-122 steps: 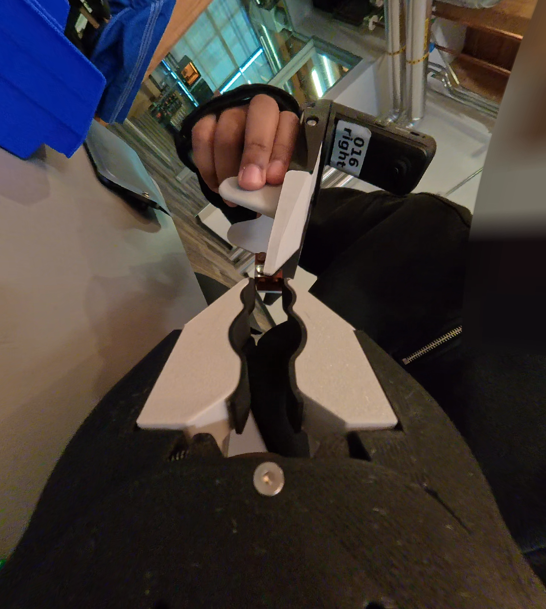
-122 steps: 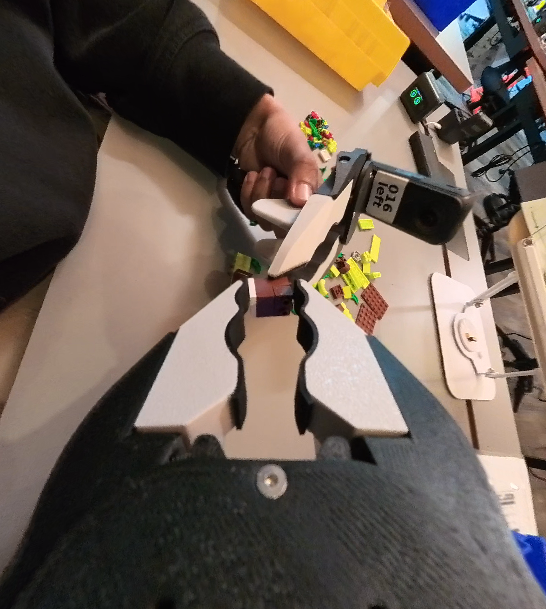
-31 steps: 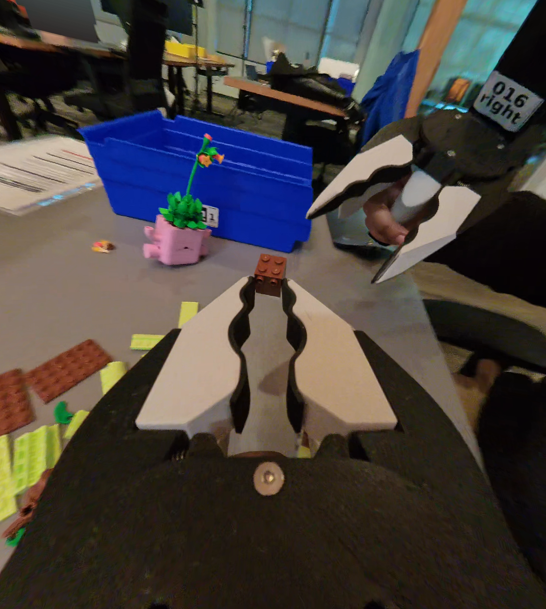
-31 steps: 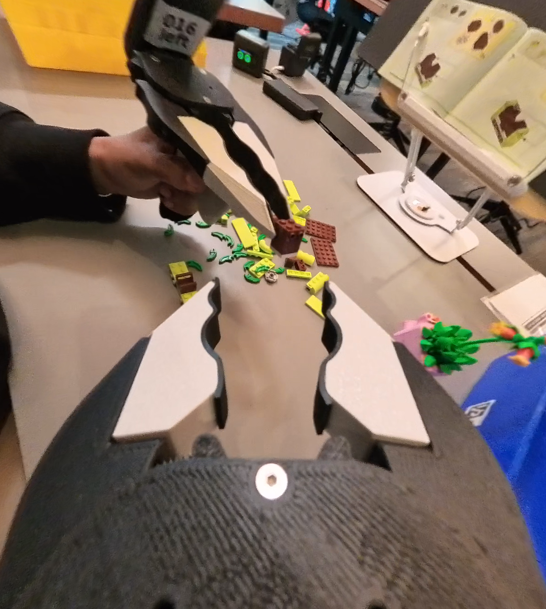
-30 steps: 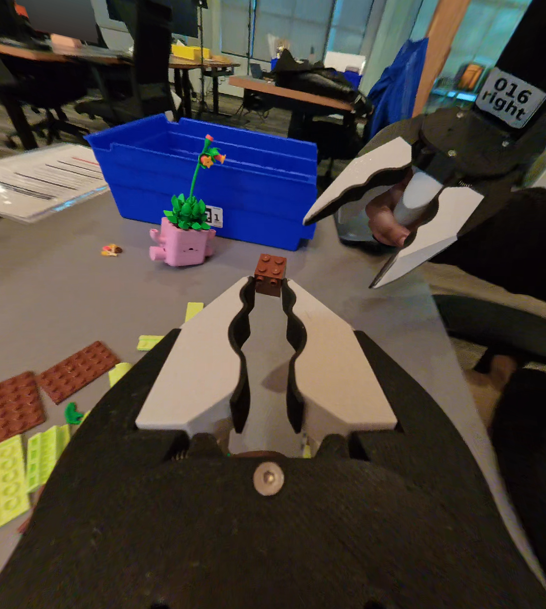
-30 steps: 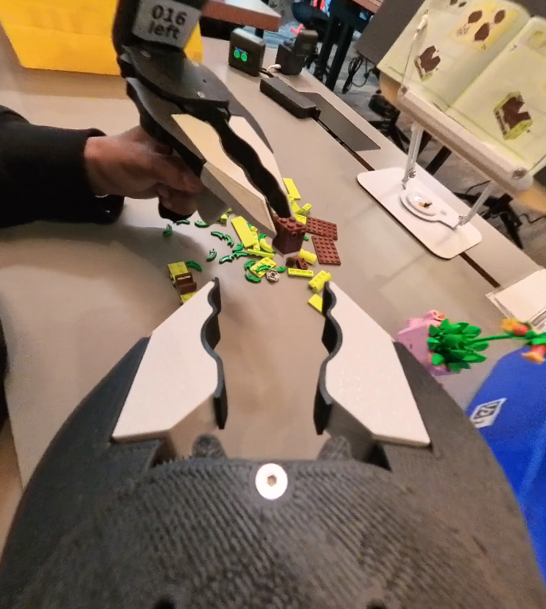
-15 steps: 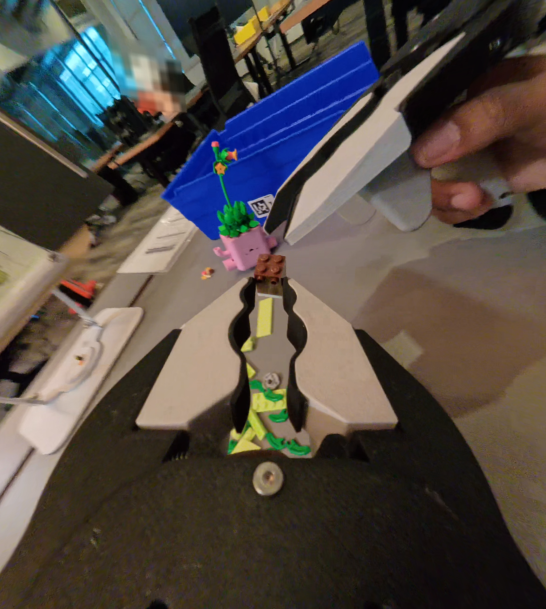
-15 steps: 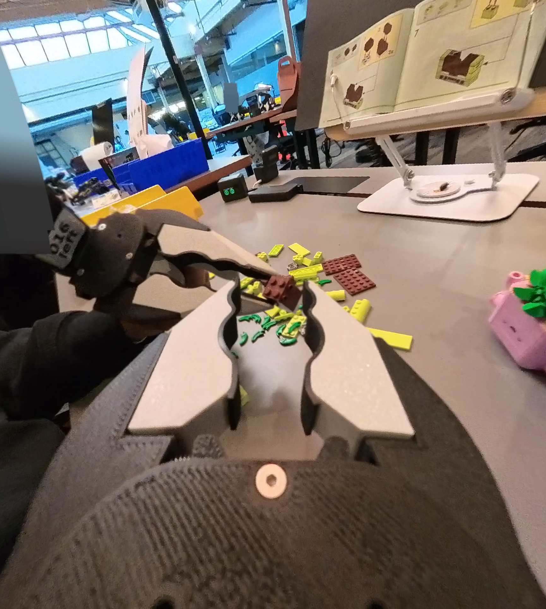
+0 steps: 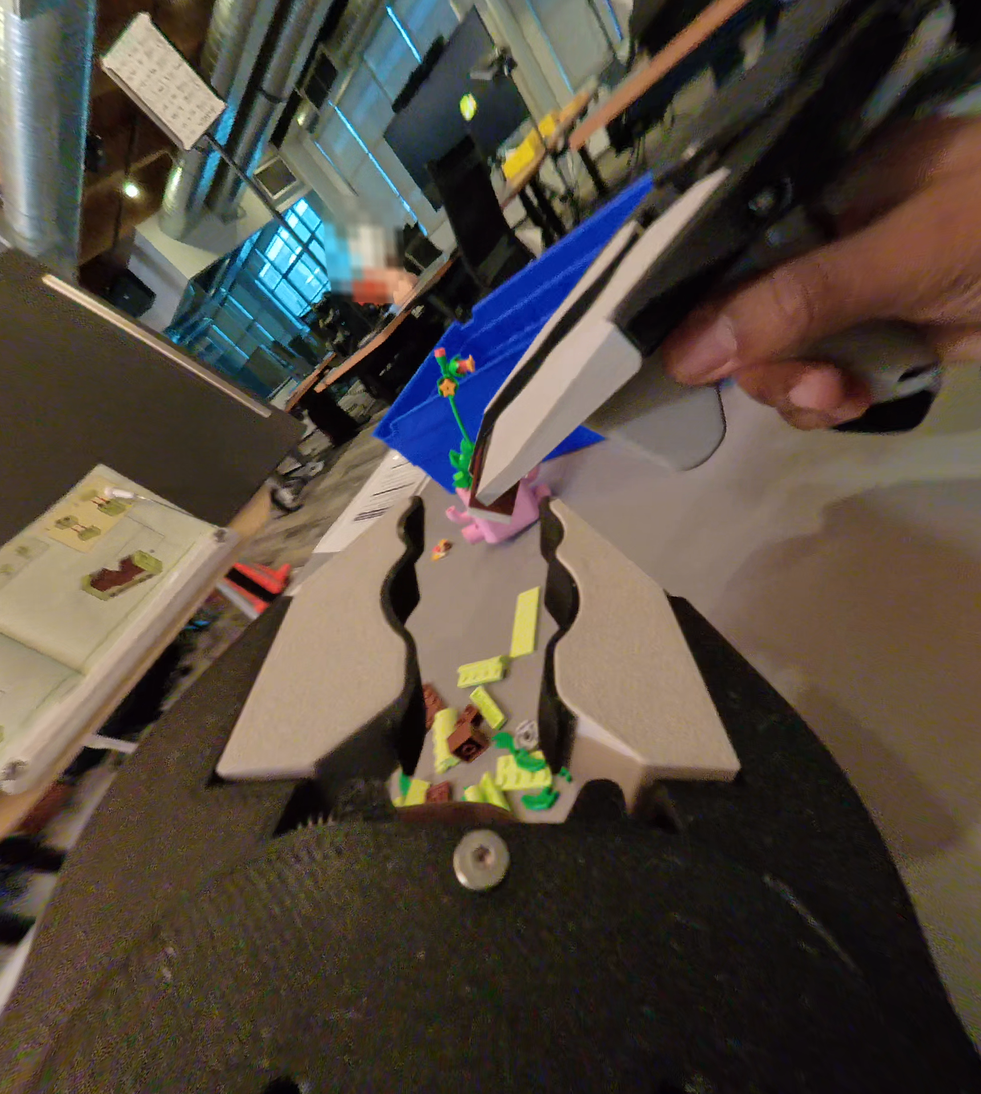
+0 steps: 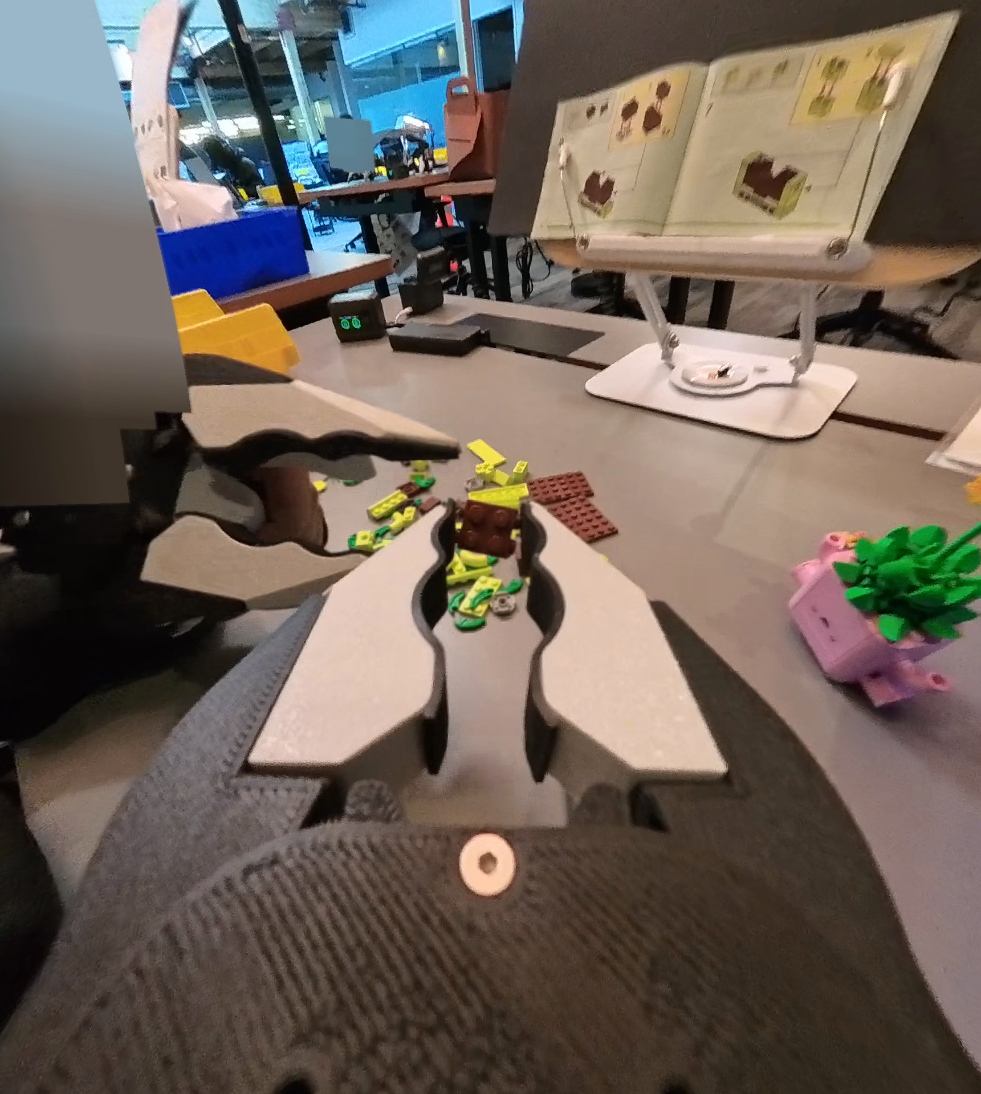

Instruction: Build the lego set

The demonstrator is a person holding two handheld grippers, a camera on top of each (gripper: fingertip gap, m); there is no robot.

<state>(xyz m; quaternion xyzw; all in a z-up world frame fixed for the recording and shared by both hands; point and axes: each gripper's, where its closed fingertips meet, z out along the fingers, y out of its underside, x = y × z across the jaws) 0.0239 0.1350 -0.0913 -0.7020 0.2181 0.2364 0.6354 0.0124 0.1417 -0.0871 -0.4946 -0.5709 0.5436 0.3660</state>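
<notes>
A small brown brick sits between the tips of my right gripper, which is shut on it above the grey table. In the left wrist view the right gripper reaches in from the upper right, with the brown brick at its tip, right between my left fingertips. My left gripper is open and empty. It also shows in the right wrist view, at the left, with its jaws spread. Loose lime, green and brown pieces lie on the table under both grippers.
A pink pot with a green plant and flower stands at the right. Two brown plates lie beyond the pile. An open instruction booklet on a white stand is at the back. A yellow bin is far left and a blue bin behind the pot. My left and right fingertips are right by each other.
The brown brick has passed from my left gripper to my right one. The left gripper has opened and the right has shut on the brick. Both grippers have tilted.
</notes>
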